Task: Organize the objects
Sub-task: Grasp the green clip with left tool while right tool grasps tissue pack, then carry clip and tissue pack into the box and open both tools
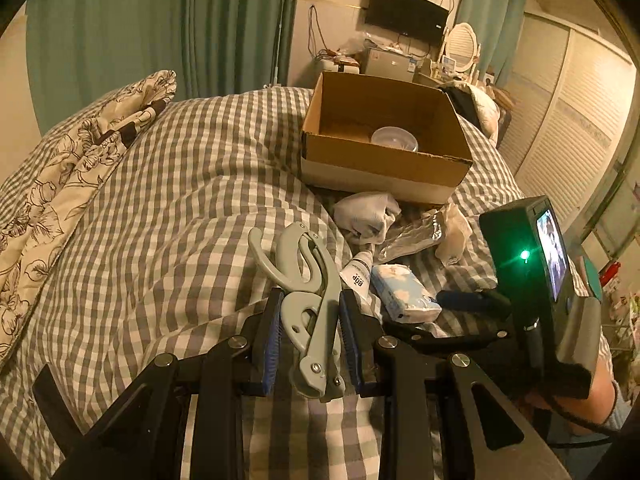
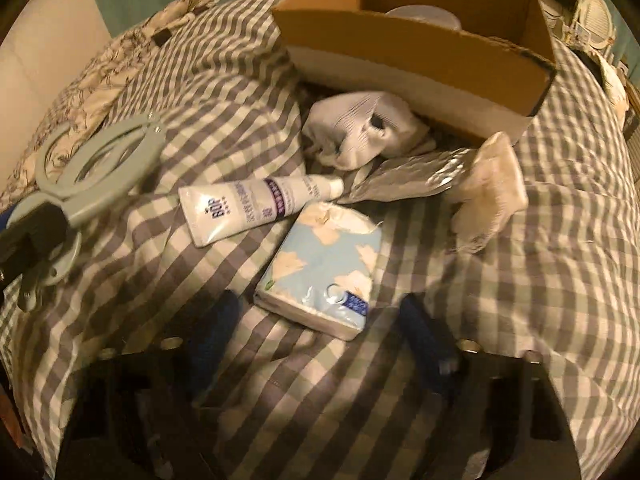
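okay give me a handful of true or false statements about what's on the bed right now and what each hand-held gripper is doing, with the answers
1. The left hand-held gripper grips the grey clip. True.
2. The cardboard box is empty. False: a clear round container lies inside.
3. The right hand-held gripper is shut on the tissue pack. False: it is open, fingers either side of the pack.
4. The tube lies beside the tissue pack. True.
5. The white sock is in the box. False: it lies on the checked bedspread in front.
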`<state>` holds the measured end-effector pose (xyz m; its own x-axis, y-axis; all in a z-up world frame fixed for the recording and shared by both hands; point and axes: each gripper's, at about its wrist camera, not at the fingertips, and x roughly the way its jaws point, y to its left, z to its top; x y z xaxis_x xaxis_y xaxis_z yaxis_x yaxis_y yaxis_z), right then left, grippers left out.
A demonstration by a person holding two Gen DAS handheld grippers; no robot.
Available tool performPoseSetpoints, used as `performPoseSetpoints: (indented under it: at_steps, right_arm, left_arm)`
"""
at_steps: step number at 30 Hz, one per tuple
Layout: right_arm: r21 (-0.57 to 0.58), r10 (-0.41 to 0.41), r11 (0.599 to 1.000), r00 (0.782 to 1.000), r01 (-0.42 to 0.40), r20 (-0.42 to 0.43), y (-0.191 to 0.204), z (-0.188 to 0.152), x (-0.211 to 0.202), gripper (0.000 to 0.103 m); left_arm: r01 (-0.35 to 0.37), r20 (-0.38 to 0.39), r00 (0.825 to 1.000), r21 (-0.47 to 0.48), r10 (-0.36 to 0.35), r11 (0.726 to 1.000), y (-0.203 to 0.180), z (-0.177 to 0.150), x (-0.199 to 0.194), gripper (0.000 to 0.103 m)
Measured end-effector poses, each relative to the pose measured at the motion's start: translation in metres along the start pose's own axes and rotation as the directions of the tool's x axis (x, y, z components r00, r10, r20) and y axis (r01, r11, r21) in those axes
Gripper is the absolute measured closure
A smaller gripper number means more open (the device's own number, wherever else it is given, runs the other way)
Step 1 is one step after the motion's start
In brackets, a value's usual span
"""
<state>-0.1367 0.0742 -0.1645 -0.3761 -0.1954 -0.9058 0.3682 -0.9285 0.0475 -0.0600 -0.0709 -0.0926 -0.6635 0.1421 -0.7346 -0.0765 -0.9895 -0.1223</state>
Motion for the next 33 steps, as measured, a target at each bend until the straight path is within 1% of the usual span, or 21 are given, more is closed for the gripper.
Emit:
performPoseSetpoints:
  at_steps: [2, 3, 7, 9, 13, 16, 22, 26, 30, 33]
  right_arm:
    - [-0.010, -0.004, 1.000, 1.000, 0.004, 0.001, 0.003, -0.001, 0.001, 0.040]
    - [-0.012, -0.005, 1.000, 1.000, 0.005, 0.001, 0.003, -0.002, 0.001, 0.048]
    - [-0.009, -0.008, 1.000, 1.000, 0.008, 0.025, 0.002, -0.008, -0.009, 0.052]
    - [-0.007, -0.012, 1.000, 0.999, 0.012, 0.050, 0.003, -0.009, -0.018, 0.053]
    - [-0.018, -0.030, 0.999, 0.994, 0.032, 0.107, 0.005, -0.015, -0.044, 0.053]
    - [-0.013, -0.025, 1.000, 0.988, 0.028, 0.153, 0.006, -0.015, -0.066, 0.053]
    - [-0.031, -0.017, 0.999, 0.962, 0.026, 0.272, 0.005, -0.011, -0.121, 0.053]
    - [-0.061, -0.017, 0.997, 0.936, 0.041, 0.351, 0.006, -0.005, -0.155, 0.053]
    - [-0.069, -0.024, 0.996, 0.913, 0.057, 0.407, 0.001, 0.008, -0.177, 0.053]
    - [-0.065, -0.034, 0.995, 0.894, 0.070, 0.446, -0.007, 0.021, -0.191, 0.053]
  left_arm:
    - [0.006, 0.001, 1.000, -0.002, -0.006, 1.000, 0.000, 0.000, -0.001, 0.076]
    - [0.006, 0.004, 1.000, -0.004, -0.006, 1.000, 0.000, -0.001, -0.002, 0.076]
    - [0.007, 0.012, 1.000, -0.004, -0.007, 1.000, -0.003, -0.002, -0.010, 0.076]
    - [0.010, 0.019, 1.000, -0.004, -0.010, 1.000, -0.005, -0.002, -0.015, 0.076]
    - [0.006, 0.046, 0.999, -0.004, -0.006, 1.000, -0.011, 0.000, -0.029, 0.076]
    - [0.005, 0.072, 0.997, 0.002, -0.005, 1.000, -0.016, 0.003, -0.042, 0.076]
    - [0.020, 0.116, 0.993, -0.001, -0.019, 1.000, -0.028, 0.018, -0.060, 0.076]
    - [0.020, 0.143, 0.989, 0.020, -0.022, 1.000, -0.039, 0.034, -0.063, 0.076]
    - [0.035, 0.169, 0.985, 0.036, -0.041, 0.999, -0.050, 0.058, -0.063, 0.076]
    - [0.038, 0.196, 0.979, 0.060, -0.049, 0.997, -0.058, 0.085, -0.060, 0.076]
